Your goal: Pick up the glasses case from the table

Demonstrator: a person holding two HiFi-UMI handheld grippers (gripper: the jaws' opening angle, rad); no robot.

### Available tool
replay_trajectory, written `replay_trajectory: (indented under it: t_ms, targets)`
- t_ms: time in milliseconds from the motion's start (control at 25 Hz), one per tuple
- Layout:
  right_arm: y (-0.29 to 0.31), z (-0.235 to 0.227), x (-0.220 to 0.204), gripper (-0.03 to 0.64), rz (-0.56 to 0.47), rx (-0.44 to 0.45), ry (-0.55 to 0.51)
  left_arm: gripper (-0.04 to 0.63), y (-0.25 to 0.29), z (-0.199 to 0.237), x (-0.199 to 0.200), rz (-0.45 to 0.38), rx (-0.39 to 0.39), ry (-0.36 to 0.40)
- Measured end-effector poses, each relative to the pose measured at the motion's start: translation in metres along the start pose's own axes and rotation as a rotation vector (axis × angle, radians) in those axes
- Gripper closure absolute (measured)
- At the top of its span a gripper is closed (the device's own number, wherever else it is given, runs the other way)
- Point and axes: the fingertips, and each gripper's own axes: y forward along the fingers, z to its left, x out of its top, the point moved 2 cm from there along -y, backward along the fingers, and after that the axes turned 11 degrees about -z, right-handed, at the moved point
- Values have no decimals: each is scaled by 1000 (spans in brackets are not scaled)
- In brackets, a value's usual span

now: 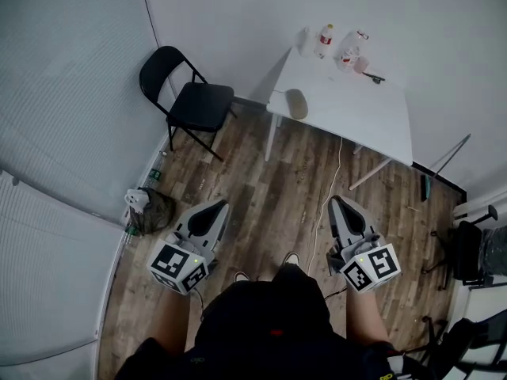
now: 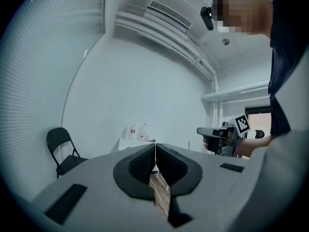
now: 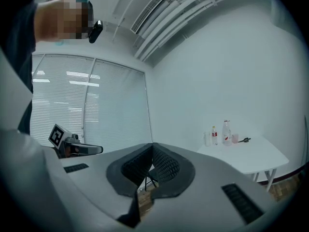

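Jaws of the grey left gripper [image 1: 215, 207] and the grey right gripper [image 1: 336, 203] are clenched together on nothing, both held level above the brown wood-plank floor [image 1: 277, 176]. The oval grey-beige glasses case [image 1: 296, 103] lies near the left edge of the white rectangular table [image 1: 356, 121], well apart from the 2 grippers, with clear plastic bottles [image 1: 325, 41] at the table's far edge.

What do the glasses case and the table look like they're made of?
Glasses case: matte grey-tan with no glare, possibly fabric or leatherette; too small to be sure. Table: smooth white top, likely laminate or plastic; thin white legs, probably metal.
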Motion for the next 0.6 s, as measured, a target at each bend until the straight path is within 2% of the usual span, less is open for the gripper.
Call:
replay_trajectory:
  t_ms: [280,600]
  targets:
    - [27,-22,-13,597,18,-18,5,574,26,21,-4,17,-17,-1]
    - [91,-76,-28,597,24,5,17,574,91,61,-8,34,2,14]
